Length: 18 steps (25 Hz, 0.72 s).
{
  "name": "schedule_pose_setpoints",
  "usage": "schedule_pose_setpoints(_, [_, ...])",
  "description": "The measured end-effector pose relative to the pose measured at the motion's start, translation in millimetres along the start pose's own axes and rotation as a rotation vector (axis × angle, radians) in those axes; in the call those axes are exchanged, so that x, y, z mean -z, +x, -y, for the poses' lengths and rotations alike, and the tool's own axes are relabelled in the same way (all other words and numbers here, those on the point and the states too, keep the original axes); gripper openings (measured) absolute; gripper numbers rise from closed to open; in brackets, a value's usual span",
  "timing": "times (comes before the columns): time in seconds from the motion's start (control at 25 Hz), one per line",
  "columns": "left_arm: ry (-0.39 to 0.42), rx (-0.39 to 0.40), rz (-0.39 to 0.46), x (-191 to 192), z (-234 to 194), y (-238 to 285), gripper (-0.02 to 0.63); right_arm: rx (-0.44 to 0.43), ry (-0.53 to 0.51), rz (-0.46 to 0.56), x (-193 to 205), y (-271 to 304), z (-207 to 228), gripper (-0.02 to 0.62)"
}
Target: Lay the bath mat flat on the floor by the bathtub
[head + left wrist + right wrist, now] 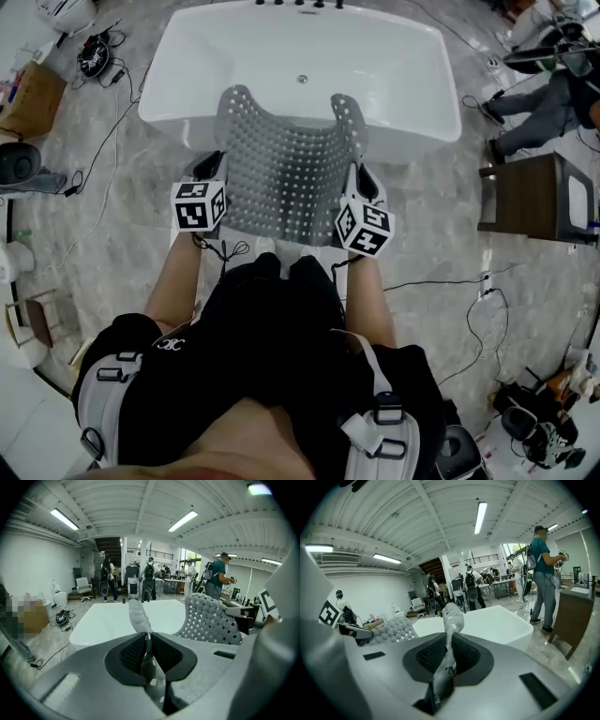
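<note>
Left tool (146, 643) is pinched shut on the left edge of the bath mat (281, 173), and right tool (449, 649) is pinched shut on its right edge. The bath mat hangs sagging between them, just in front of the bathtub (161, 105), with its far corners curled up over the near rim. To lay it well, I judge I should hold both edges level and taut, set the far end on the floor (122, 192) beside the bathtub first, then draw back so no folds form.
</note>
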<state>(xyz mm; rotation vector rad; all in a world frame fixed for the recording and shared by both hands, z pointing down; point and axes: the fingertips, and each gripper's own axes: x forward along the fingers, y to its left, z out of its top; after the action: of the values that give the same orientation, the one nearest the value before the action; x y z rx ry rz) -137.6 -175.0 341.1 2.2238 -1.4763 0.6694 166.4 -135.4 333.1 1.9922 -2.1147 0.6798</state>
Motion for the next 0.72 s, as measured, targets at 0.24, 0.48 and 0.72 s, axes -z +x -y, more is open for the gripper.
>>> schedule_pose_setpoints(0.24, [-0.002,-0.002,-0.14,43.8,5.8,53.8,0.046,0.0,0.013,-0.128,51.5,35.0,35.0,0.04])
schedule_pose_setpoints(0.48, [-0.036,0.016,-0.323,135.5,12.7,100.6,0.046,0.014,0.008,-0.299,140.0,56.8,71.9,0.04])
schedule_pose_setpoints(0.72, [-0.078,0.001,-0.408,235.0,-2.6,159.2,0.048,0.049,0.034,-0.37,236.8,101.7,115.8,0.041])
